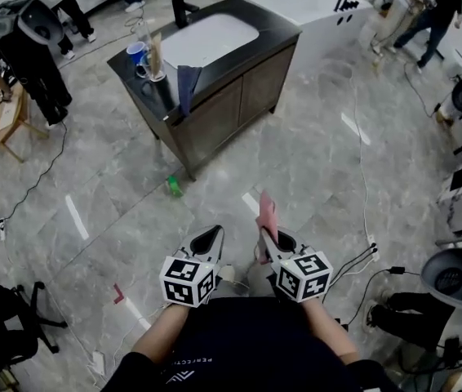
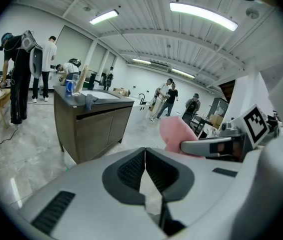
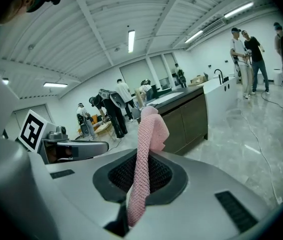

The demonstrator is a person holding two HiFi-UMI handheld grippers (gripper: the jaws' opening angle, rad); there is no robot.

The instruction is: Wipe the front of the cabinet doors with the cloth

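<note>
A dark wood vanity cabinet [image 1: 223, 104] with two front doors and a white sink top stands a few steps ahead on the marble floor; it also shows as the cabinet [image 2: 94, 126] and the cabinet [image 3: 186, 119]. My right gripper [image 1: 270, 237] is shut on a pink cloth [image 1: 267, 216], which sticks up between its jaws as the cloth [image 3: 144, 161] and shows as the cloth [image 2: 177, 134] from the left. My left gripper [image 1: 205, 240] is shut with nothing in it. Both grippers are held low, well short of the doors.
A blue-grey rag [image 1: 187, 84] hangs over the cabinet's left corner beside a blue mug [image 1: 136, 54] and a cup of sticks. A green object [image 1: 173, 186] lies on the floor by the cabinet. Cables [image 1: 362, 186] trail right. A bathtub [image 1: 313, 2], people and chairs surround.
</note>
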